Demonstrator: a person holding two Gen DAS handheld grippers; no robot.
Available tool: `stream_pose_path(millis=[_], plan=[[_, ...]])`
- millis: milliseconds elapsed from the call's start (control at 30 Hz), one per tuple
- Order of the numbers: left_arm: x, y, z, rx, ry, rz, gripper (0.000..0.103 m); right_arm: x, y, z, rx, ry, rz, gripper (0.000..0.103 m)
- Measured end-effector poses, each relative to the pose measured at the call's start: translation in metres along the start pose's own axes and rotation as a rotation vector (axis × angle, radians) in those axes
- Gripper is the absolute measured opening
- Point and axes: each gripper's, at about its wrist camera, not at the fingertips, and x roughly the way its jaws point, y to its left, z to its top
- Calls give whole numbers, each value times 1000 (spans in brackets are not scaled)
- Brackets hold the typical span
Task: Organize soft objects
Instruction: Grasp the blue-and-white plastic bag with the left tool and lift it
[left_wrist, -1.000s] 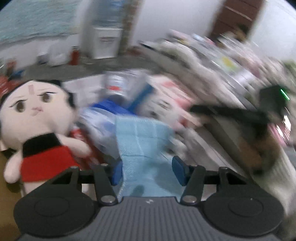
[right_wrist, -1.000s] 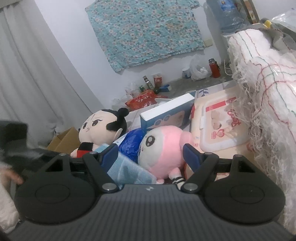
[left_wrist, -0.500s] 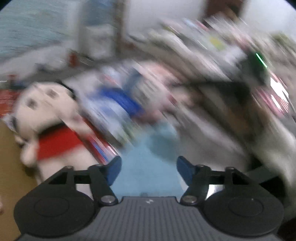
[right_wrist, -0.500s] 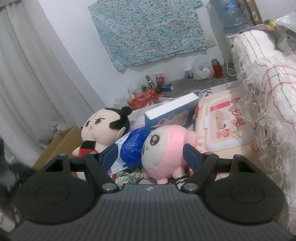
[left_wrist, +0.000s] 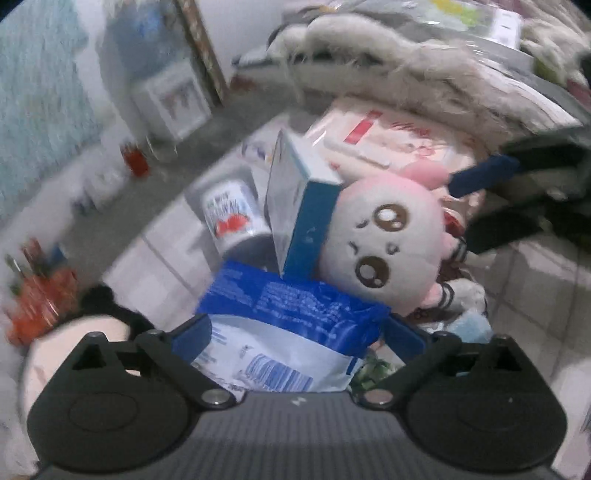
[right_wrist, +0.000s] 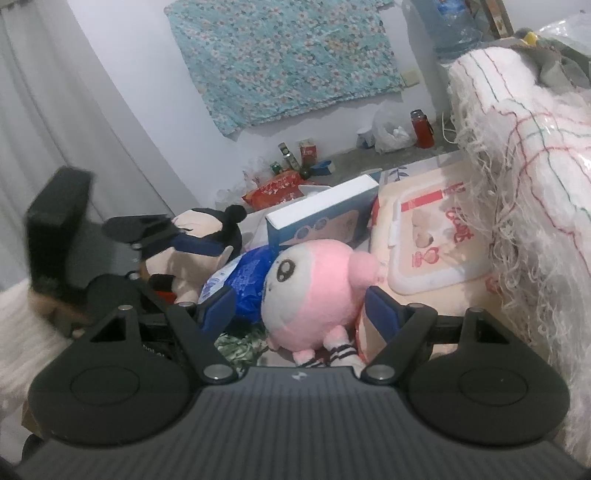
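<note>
Left gripper (left_wrist: 295, 334) jaws opening, light-blue cloth gone, now over blue packet (left_wrist: 291, 306)

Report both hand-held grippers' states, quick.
Left hand-held gripper: jaws opening, nothing gripped; blue-and-white bag lies between them.
Right hand-held gripper: open, empty; pink plush sits between its fingers.

Domestic room — a lived-in home interior; identifying evidence: floral cloth (right_wrist: 284, 55) pinned to the white wall; grey curtain (right_wrist: 55, 122) left of the cloth; water-cooler bottle (right_wrist: 456, 27) right of it; bottles and bags on the tiled floor (left_wrist: 524, 295) below it — household clutter.
</note>
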Motion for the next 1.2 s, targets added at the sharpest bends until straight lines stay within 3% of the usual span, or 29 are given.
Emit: stream_pose_path(millis=[100, 167, 267, 367, 433, 600, 667, 700, 767, 867, 1033, 1133, 1167, 1200], plan=[[12, 13, -1, -111, 20, -56, 96, 2, -1, 0, 1, 8, 0, 77], [14, 8, -3, -90, 8, -33, 70, 2, 0, -1, -1, 9, 4, 77], [3, -5, -8, -77, -16, 28, 44, 2, 2, -1, -4, 9, 8, 77], [-10, -21, -8, -31, -7, 91, 32, 2, 2, -1, -2, 11, 11, 77], [-19, -29, -12, -18, -1, 84, 31, 1, 2, -1, 1, 7, 14, 77], [-48, -56, -30, 34, -7, 20, 38, 1, 1, 0, 7, 1, 21, 77], [-61, -62, -38, 19, 1, -5, 62, 0, 1, 0, 6, 0, 22, 77], [-67, -63, -41, 2, 4, -17, 70, 1, 1, 0, 5, 1, 23, 77], [-81, -62, -44, -56, -20, 16, 97, 1, 1, 0, 3, 0, 21, 77], [-88, -45, -42, -218, -32, 20, 98, 1, 1, 0, 4, -2, 18, 77], [-48, 1, -40, -542, 64, -25, 98, -1, 1, 1, 6, -13, 14, 77], [-17, 9, -38, -623, 154, -50, 95, -2, 0, 2, 8, -17, 10, 77], [-9, 7, -37, -630, 176, -34, 86, -3, 0, 1, 8, -20, 6, 77], [-3, 6, -37, -637, 185, -39, 86, -3, 0, 2, 8, -22, 5, 77]])
